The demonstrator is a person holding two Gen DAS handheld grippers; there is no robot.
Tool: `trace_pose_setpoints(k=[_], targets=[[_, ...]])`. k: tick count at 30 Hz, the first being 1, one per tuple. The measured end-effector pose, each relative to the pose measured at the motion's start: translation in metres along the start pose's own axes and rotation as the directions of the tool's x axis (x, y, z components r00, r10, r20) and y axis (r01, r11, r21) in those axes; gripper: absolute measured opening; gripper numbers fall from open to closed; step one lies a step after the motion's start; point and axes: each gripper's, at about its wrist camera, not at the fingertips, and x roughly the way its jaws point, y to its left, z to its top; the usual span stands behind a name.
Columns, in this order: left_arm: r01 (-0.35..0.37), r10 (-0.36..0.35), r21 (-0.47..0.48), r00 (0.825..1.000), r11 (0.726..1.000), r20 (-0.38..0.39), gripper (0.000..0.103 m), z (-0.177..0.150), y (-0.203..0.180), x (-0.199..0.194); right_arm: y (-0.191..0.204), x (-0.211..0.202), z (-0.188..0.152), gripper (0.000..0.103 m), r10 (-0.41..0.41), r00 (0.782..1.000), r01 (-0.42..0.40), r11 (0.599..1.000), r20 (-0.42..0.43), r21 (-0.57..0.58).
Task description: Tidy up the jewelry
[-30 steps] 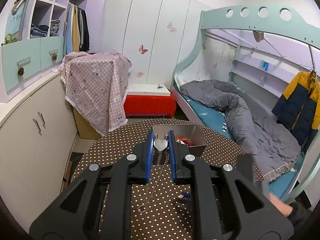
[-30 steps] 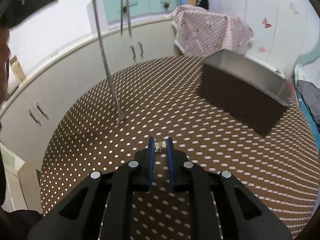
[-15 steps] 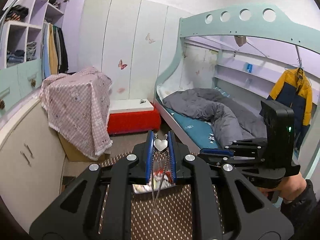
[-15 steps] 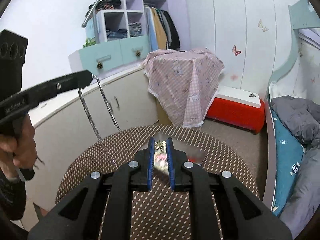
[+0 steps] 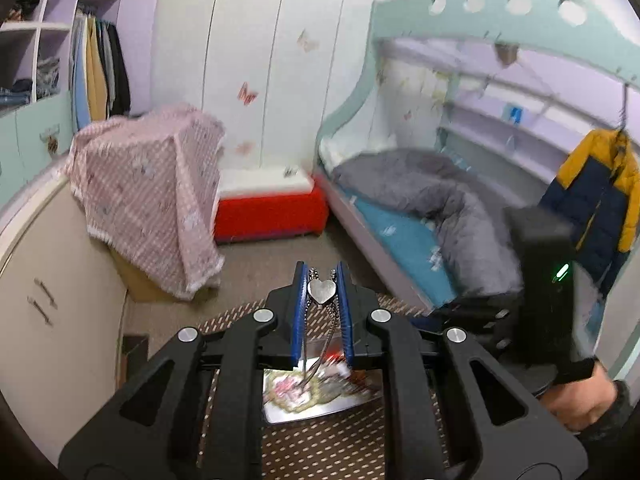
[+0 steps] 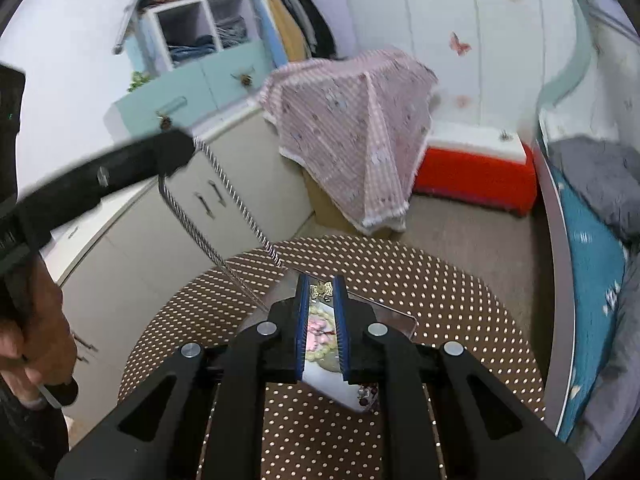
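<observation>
My left gripper [image 5: 322, 280] is shut on a silver heart pendant [image 5: 321, 291]; its chain [image 5: 310, 354] hangs down over the open metal jewelry box [image 5: 296, 408]. From the right wrist view the left gripper [image 6: 176, 152] is high at the left, with the chain [image 6: 224, 204] dangling toward the box [image 6: 394, 316]. My right gripper [image 6: 323, 286] is shut on a small gold butterfly ornament [image 6: 322, 289], held above the box. In the left wrist view the right gripper's body [image 5: 540, 280] is at the right; its tips are hidden.
The box stands on a round table with a brown dotted cloth [image 6: 460, 292]. Cream cabinets [image 6: 160, 232] curve along the left. A pink checked cloth covers a box [image 6: 356, 128] beyond the table, next to a red bench [image 6: 476, 168]. A bed [image 5: 420, 200] lies at the right.
Both grippers have risen from near the tabletop and now hang over the box. The chain has lifted off the table and dangles toward the box.
</observation>
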Motion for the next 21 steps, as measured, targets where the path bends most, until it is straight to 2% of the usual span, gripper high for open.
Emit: trace_pose_setpoints(k=[1,2,3,5,8,15,21], targets=[[-0.029,0.029,0.002,0.999,1.000,-0.027,0.036,-0.005,0.003,0.007,-0.006,0.005,-0.001,0.023,-0.007,1.000,0.008,1.000,-0.014,0.028],[-0.063,0.063,-0.004,0.997,0.998,-0.040,0.076,-0.010,0.006,0.012,-0.010,0.006,-0.003,0.041,-0.010,1.000,0.011,0.999,-0.013,0.046],[-0.079,0.078,-0.016,0.997,0.997,-0.025,0.090,-0.013,0.009,0.010,-0.012,0.005,-0.005,0.060,-0.014,1.000,0.014,0.998,-0.004,0.060],[-0.090,0.090,-0.047,0.996,0.995,-0.014,0.090,-0.020,0.018,0.007,-0.015,0.000,-0.007,0.080,-0.029,0.999,0.027,0.997,0.019,0.078],[-0.126,0.125,-0.054,0.992,0.991,-0.016,0.091,-0.026,0.023,0.000,-0.017,-0.012,-0.010,0.094,-0.055,0.997,0.049,0.994,0.059,0.101],[-0.169,0.170,-0.063,0.985,0.984,0.020,0.094,-0.033,0.021,-0.030,-0.011,-0.041,-0.011,0.095,-0.112,0.987,0.093,0.984,0.118,0.152],[-0.213,0.217,-0.059,0.974,0.975,0.066,0.095,-0.043,0.007,-0.066,0.007,-0.081,-0.019,0.095,-0.154,0.972,0.128,0.981,0.178,0.147]])
